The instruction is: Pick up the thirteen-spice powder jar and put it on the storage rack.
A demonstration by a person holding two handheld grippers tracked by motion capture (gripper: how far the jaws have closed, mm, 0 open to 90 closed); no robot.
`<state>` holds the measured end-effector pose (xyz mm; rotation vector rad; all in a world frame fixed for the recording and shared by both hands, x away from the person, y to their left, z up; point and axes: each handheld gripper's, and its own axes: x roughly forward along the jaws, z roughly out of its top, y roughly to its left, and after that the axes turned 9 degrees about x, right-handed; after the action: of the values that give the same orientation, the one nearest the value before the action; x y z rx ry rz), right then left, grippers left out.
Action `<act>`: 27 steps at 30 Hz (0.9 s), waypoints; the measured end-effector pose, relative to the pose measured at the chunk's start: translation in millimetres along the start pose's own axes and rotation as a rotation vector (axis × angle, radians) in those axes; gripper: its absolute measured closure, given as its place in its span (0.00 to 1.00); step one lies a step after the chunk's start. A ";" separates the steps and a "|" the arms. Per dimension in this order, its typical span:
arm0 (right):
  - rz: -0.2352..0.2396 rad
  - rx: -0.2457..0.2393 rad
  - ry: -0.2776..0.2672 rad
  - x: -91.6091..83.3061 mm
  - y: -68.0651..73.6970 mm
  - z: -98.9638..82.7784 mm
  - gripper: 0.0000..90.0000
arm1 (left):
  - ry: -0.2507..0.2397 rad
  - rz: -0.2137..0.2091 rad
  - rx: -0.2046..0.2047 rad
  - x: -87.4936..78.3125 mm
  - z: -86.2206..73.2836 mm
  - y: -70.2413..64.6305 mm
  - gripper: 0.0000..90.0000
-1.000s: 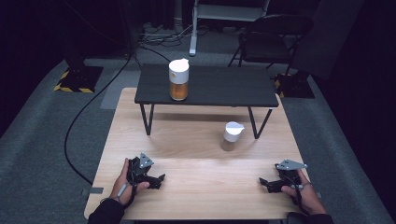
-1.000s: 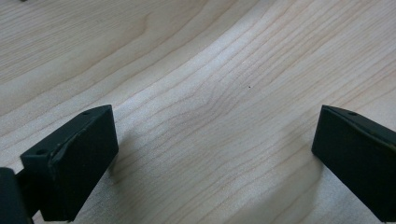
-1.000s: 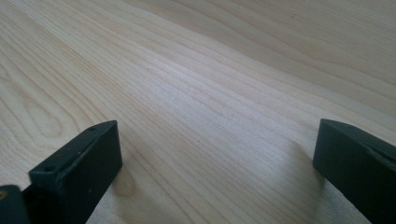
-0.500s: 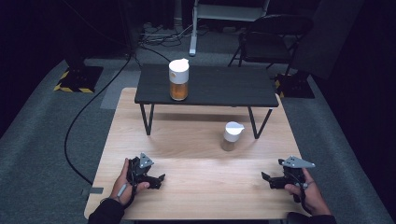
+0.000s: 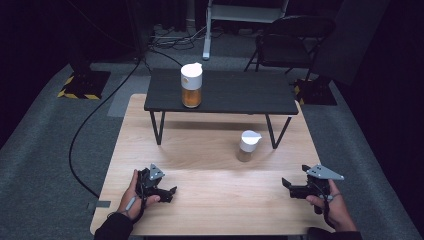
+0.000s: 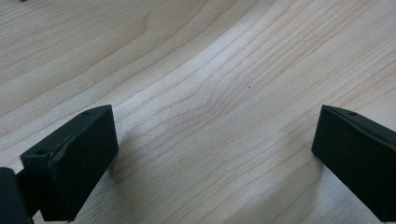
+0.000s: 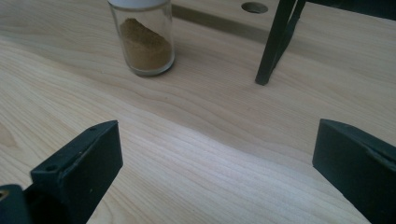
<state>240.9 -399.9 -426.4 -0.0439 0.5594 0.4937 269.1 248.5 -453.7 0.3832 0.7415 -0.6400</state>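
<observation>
Left tool [image 5: 170, 191] released near desk [image 5: 215, 200] front-left corner, right tool [image 5: 287, 184] released near front-right corner, spice jar [image 5: 248, 145] ahead of it

Looks like a lab or studio recording setup, not anyone's home: grey carpet floor [image 5: 45, 150] under dark surroundings, loose cables [image 5: 170, 37] running around, a yellow-and-black hazard-striped base plate [image 5: 82, 85], a folding chair [image 5: 287, 42], and a plain wooden table [image 5: 210, 200] lit from above.
</observation>
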 end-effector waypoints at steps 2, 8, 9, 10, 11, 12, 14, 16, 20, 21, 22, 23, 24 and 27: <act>0.008 0.001 -0.006 -1.2 0.9 0.7 0.01 | 0.000 0.000 0.000 0.0 0.0 0.1 0.00; 0.002 -0.017 -0.015 0.4 8.1 3.2 0.01 | 0.000 -0.001 0.001 0.0 -0.1 0.2 0.00; 0.001 -0.019 -0.017 1.5 9.4 3.4 0.01 | 0.000 -0.001 0.001 0.0 -0.1 0.2 0.00; 0.000 -0.018 -0.019 3.1 11.2 3.8 0.01 | 0.000 -0.001 0.001 0.0 -0.1 0.2 0.00; 0.003 -0.020 -0.018 4.2 11.7 4.1 0.01 | 0.000 -0.001 0.001 0.0 -0.1 0.3 0.00; 0.006 -0.020 -0.020 5.4 12.1 4.3 0.01 | -0.001 -0.001 0.001 0.0 -0.2 0.2 0.00; 0.010 -0.015 -0.027 9.9 14.0 4.2 0.01 | 0.000 -0.001 0.001 0.0 -0.1 0.3 0.00; 0.010 -0.023 -0.034 14.5 16.7 3.4 0.01 | -0.001 -0.001 0.002 0.0 -0.1 0.3 0.00; 0.028 -0.001 -0.052 24.6 18.9 0.7 0.01 | -0.001 -0.002 0.003 0.0 -0.1 0.5 0.00; 0.028 -0.003 -0.051 27.5 20.1 0.7 0.01 | 0.000 -0.002 0.002 0.0 -0.1 0.5 0.00; 0.029 -0.003 -0.047 30.4 21.1 1.0 0.01 | 0.000 -0.002 0.002 0.0 0.0 0.4 0.00; 0.033 -0.005 -0.046 33.2 21.8 1.1 0.01 | 0.000 -0.002 0.002 0.0 -0.1 0.5 0.00; 0.036 -0.006 -0.046 35.8 22.3 1.1 0.01 | 0.000 -0.002 0.003 0.0 0.0 0.5 0.00; 0.043 -0.002 -0.051 42.7 24.4 1.7 0.01 | -0.001 -0.002 0.003 0.1 -0.1 0.6 0.00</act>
<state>261.8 -359.4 -444.9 -0.0208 0.5104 0.5358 269.5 249.0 -453.8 0.3853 0.7403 -0.6434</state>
